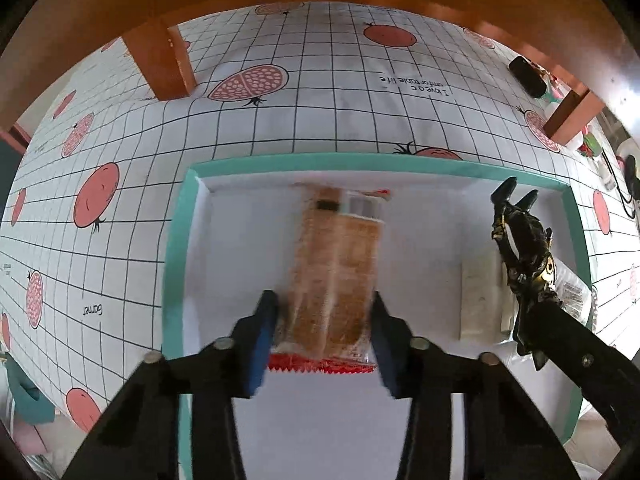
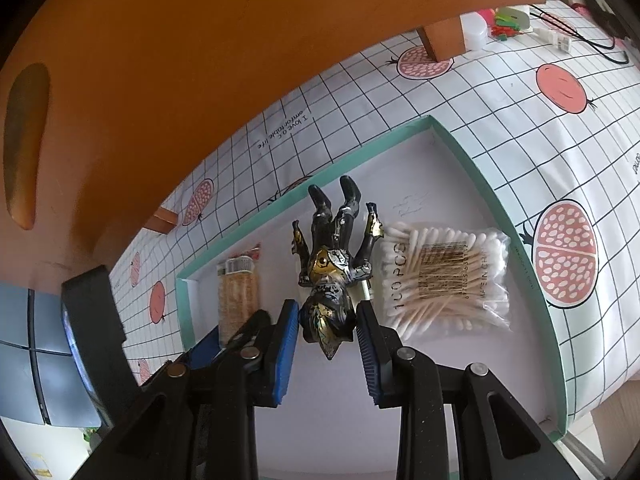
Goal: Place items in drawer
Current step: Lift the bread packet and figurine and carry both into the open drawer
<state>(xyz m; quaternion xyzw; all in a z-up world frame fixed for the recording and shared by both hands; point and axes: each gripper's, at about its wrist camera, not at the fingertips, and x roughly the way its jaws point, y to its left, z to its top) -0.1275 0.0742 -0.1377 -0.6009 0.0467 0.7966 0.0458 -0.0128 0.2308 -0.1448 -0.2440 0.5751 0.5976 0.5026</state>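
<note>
A teal-rimmed white drawer (image 1: pixel 176 260) (image 2: pixel 500 200) lies open on the checked tablecloth. My left gripper (image 1: pixel 323 304) is shut on a clear packet of brown crackers (image 1: pixel 336 264) with a red sealed edge, low over the drawer's left half. The right wrist view shows the same packet (image 2: pixel 237 292). My right gripper (image 2: pixel 327 312) is shut on the head of a black and gold figurine (image 2: pixel 332 264), whose feet point away from me. The figurine (image 1: pixel 520 256) hangs over the drawer's right side. A bag of cotton swabs (image 2: pixel 448 276) lies in the drawer beside it.
An orange wooden stand (image 2: pixel 200 60) overhangs the cloth, with legs (image 1: pixel 164 64) (image 1: pixel 572 116) beyond the drawer. A white jar (image 2: pixel 474 30), green and red bits and black cables (image 2: pixel 600 46) crowd the far right. A dark screen (image 2: pixel 48 352) stands left.
</note>
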